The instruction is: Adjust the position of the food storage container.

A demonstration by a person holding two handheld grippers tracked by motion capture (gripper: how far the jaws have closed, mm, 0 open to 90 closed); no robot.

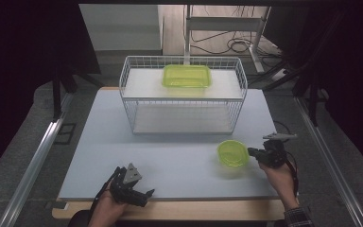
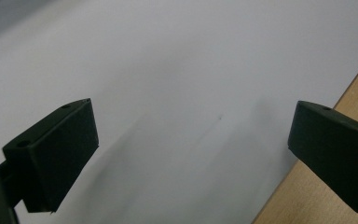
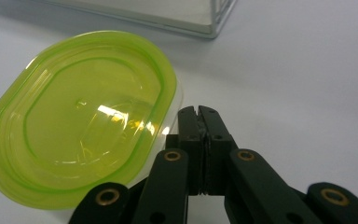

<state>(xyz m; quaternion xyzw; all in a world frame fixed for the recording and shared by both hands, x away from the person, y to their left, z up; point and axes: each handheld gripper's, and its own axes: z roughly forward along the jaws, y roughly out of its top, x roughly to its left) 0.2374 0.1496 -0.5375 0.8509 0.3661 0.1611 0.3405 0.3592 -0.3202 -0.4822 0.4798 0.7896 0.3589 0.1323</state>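
A small yellow-green translucent container (image 1: pixel 232 153) with its lid on sits on the white table top, right of centre. In the right gripper view this container (image 3: pixel 79 116) lies at the left. My right gripper (image 3: pixel 198 112) is shut with its two jaws pressed together and nothing between them. Its tips lie just beside the container's clear rim, and I cannot tell whether they touch it. The high view has my right gripper (image 1: pixel 251 152) at the container's right edge. My left gripper (image 1: pixel 144 193) rests near the front edge of the table. Its jaws stand wide open over bare table, as the left gripper (image 2: pixel 191 140) view shows.
A white wire rack (image 1: pixel 183 101) stands at the back middle of the table. A rectangular yellow-green container (image 1: pixel 187 75) lies on its top shelf. A wooden strip (image 2: pixel 326 205) runs along the table's front edge. Metal rails and cables lie on the floor around the table.
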